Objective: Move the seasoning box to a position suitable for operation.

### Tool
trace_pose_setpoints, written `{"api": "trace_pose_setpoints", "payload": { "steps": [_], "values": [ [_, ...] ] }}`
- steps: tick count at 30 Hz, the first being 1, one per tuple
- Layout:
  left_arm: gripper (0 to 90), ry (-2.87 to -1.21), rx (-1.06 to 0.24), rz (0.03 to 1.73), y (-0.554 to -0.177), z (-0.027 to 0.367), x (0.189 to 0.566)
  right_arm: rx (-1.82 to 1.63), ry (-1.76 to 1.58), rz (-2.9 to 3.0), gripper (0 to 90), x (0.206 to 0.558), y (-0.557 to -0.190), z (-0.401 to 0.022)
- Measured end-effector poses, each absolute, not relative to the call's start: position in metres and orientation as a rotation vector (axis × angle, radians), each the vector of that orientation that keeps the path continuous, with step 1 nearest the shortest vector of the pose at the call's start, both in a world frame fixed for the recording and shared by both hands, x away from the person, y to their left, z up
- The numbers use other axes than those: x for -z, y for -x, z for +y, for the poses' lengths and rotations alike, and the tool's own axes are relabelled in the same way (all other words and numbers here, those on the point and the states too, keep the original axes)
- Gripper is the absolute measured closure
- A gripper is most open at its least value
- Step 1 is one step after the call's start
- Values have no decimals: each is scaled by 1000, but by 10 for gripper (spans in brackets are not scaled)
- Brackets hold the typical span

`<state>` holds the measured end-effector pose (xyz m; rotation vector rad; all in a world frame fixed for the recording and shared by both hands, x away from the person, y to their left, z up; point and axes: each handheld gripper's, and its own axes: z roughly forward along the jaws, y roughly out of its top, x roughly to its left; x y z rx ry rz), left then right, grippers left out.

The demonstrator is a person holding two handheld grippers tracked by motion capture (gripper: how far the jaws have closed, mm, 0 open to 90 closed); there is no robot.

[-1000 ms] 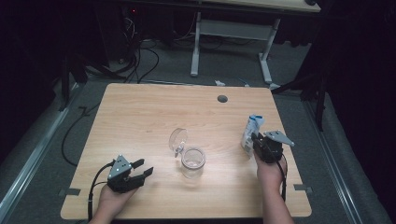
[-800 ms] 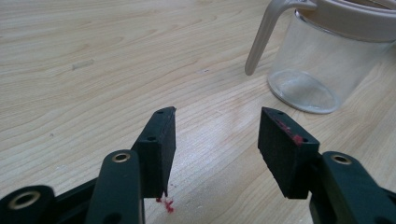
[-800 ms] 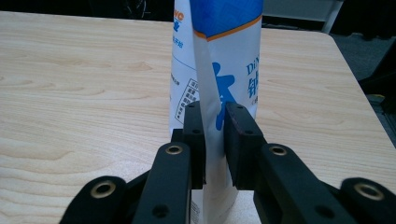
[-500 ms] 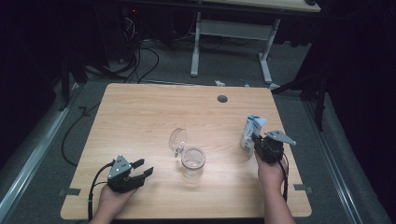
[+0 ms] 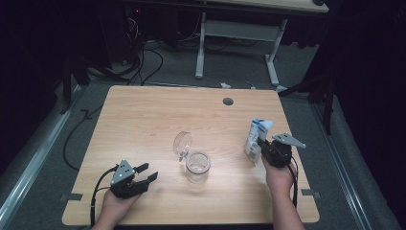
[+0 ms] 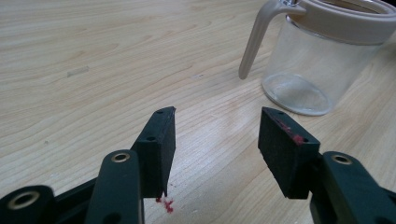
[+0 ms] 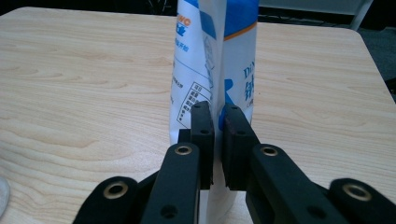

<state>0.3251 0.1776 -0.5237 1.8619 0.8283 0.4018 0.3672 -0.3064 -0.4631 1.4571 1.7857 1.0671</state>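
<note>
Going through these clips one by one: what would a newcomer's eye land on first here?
Probably the white and blue pouch standing upright near the table's right edge, with the right gripper pinching a fold of it; its jaws have just been closing on it. Next, the clear glass jar at mid-table, its hinged lid flipped open. The left gripper rests open at the front left, aimed toward the jar.

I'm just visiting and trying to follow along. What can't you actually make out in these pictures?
- Pouch: top cut off by the right gripper view's upper edge; the base is behind the right tongs. Its print is too small in the high view.
- Jar: rim and right side cut off in the left gripper view, so its contents cannot be judged there.
- Left tongs: too small in the high view to see the pads.
</note>
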Motion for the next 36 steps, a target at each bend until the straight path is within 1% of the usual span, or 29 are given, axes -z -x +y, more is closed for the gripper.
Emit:
{"api": "trace_pose_setpoints", "payload": {
  "steps": [17,32,36],
  "values": [
    [465,-1847,-380,803,-325,173,523,-1137,-1425,1889,863,448,-349,-306],
    [464,-1850,-377,799,-324,172,523,-1125,-1355,2000,864,441,-333,-290],
    [479,-1840,-346,808,-324,172,523,-1125,-1347,2040,865,440,-330,-287]
  ]
}}
